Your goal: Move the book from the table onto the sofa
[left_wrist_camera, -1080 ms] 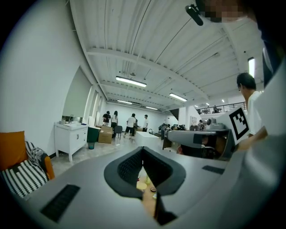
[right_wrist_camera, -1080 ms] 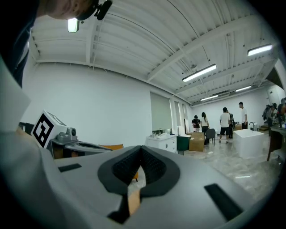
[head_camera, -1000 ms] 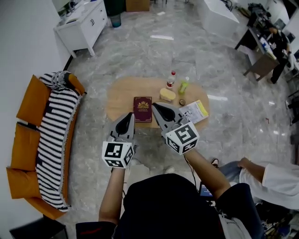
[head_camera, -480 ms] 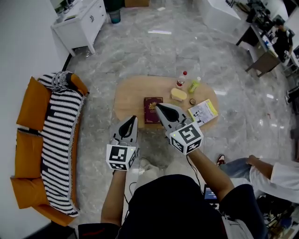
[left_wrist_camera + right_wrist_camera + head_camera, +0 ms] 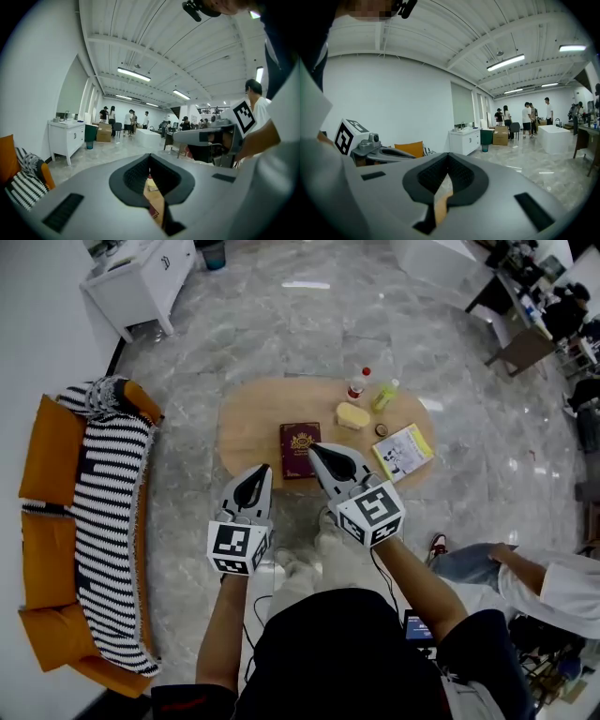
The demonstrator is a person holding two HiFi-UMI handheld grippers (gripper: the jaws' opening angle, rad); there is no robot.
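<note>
- sofa (image 5: 42, 456), well left of the book (image 5: 300, 448): a striped throw (image 5: 108, 521) covers the seat. A book set on its slack folds could slide off.
- left gripper (image 5: 263, 471), near the book's lower-left corner: jaws clenched together, nothing in them. If they go in without opening first, they'd only shove the book across the table (image 5: 248, 427).
- book: lies flat on the table, untouched. It's thin, so a pinch may catch just the cover and the book could flop open mid-carry.
- right gripper (image 5: 314, 450), tip overlapping the book's right edge in the head view: jaws clenched too, empty. Contact is unclear; probably it hovers above.
- right of the book: yellow block (image 5: 352, 415), red-capped bottle (image 5: 356, 386), green bottle (image 5: 384, 396), booklet (image 5: 403, 451). A wide swing of the right gripper could topple the bottles.
</note>
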